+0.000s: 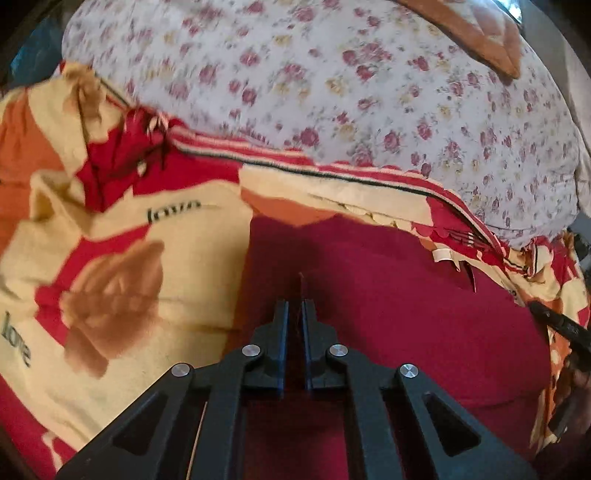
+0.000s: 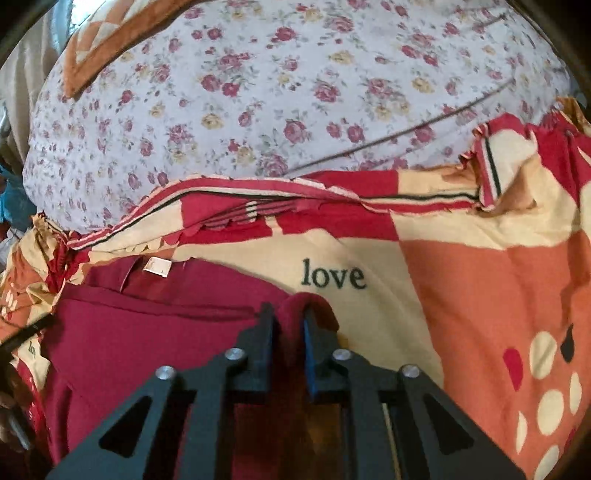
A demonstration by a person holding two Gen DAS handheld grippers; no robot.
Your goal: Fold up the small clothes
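A dark red garment (image 1: pixel 388 295) lies spread on the bed, its white neck label (image 1: pixel 443 254) toward the far side. My left gripper (image 1: pixel 295 308) is shut over the garment's left part, and a thin sliver of red cloth stands up between its fingertips. In the right wrist view the same garment (image 2: pixel 147 332) fills the lower left, with its label (image 2: pixel 157 266) near the far edge. My right gripper (image 2: pixel 290 314) is shut on a bunched fold of the garment's right edge, which bulges up between the fingers.
Under the garment lies a red, cream and orange bedsheet (image 2: pixel 461 295) printed with "love". A white floral quilt (image 2: pixel 258 92) rises behind it, with an orange-brown cushion (image 1: pixel 480 33) beyond. A black object (image 1: pixel 557 325) juts in at the right edge.
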